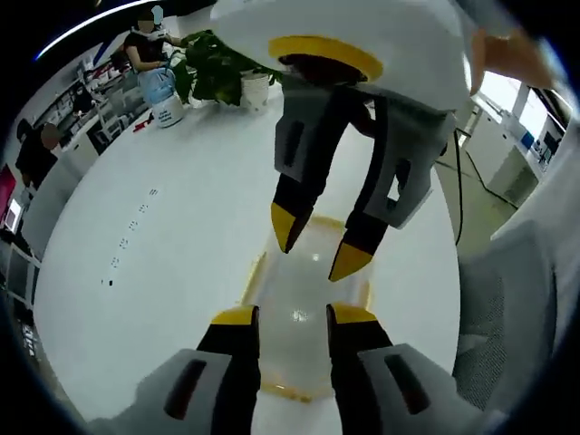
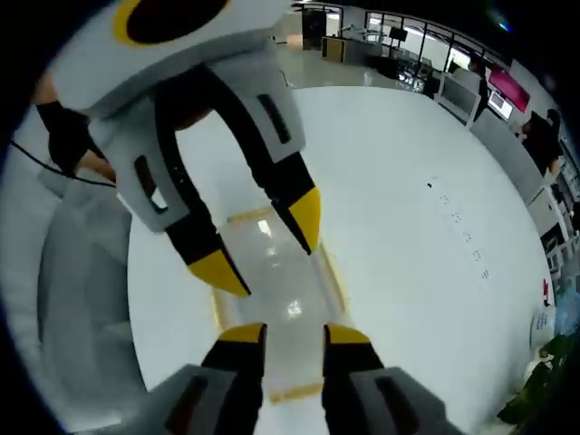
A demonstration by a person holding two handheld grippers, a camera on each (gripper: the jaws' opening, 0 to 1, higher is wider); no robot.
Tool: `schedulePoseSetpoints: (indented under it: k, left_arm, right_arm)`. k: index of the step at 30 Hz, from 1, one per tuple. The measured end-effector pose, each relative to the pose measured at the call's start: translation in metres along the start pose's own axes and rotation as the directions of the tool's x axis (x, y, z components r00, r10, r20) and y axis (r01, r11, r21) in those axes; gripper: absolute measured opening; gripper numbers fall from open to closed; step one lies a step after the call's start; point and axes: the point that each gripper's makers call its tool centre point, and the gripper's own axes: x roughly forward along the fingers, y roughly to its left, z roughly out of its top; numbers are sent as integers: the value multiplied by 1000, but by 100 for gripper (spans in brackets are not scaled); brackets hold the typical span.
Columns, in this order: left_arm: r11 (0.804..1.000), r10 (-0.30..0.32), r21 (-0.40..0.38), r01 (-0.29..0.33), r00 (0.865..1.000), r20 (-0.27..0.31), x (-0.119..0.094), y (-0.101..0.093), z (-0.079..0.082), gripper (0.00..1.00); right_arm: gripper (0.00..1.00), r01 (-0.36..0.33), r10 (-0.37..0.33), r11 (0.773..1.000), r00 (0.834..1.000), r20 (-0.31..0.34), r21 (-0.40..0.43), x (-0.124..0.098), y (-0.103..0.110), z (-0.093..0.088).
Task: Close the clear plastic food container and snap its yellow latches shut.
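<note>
In the left gripper view, the left gripper [image 1: 292,315] is held part-open, empty, over the near end of the clear container [image 1: 304,304], near the white table [image 1: 163,272] edge; the right gripper [image 1: 322,246] hangs opposite, open, holding nothing. In the right gripper view, the container's [image 2: 276,290] long axis is seen running between both grippers; each yellow latch [image 2: 294,391] should be pressed squarely.

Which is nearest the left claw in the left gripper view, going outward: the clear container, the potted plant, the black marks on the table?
1. Clear container: directly under the left claw.
2. Black marks: mid-table, toward the view's left.
3. Potted plant: far table edge, at the view's top.
</note>
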Motion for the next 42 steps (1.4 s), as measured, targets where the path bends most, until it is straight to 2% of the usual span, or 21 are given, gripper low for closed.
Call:
schedulePoseSetpoints:
  k: [6,13,25,28,33,36,42]
  left_arm:
    - [1000,-7,-19,7,1000,6,2,-4,-1,26]
    - [1000,-3,-13,3,1000,-13,8,-7,-10,25]
    - [999,-24,-40,23,1000,-18,16,-18,-20,25]
    - [998,-30,-60,30,1000,0,15,-21,-17,26]
    - [999,-26,-44,26,1000,-8,16,-27,-19,27]
    - [1000,1,26,0,999,-33,15,-28,-22,28]
    - [1000,-11,4,11,1000,-10,14,-37,-20,31]
  right_arm:
    - [20,-9,10,1000,1000,10,-10,5,0,4]
    - [20,-9,9,1000,1000,13,-6,9,-7,8]
    - [21,-1,1,1000,999,32,3,8,-18,13]
    - [21,4,-4,1000,1000,30,5,8,-21,11]
    - [23,4,-4,1000,1000,29,11,11,-27,12]
    - [25,0,-1,1000,999,37,21,12,-28,15]
    - [26,-21,20,1000,999,38,22,17,-28,17]
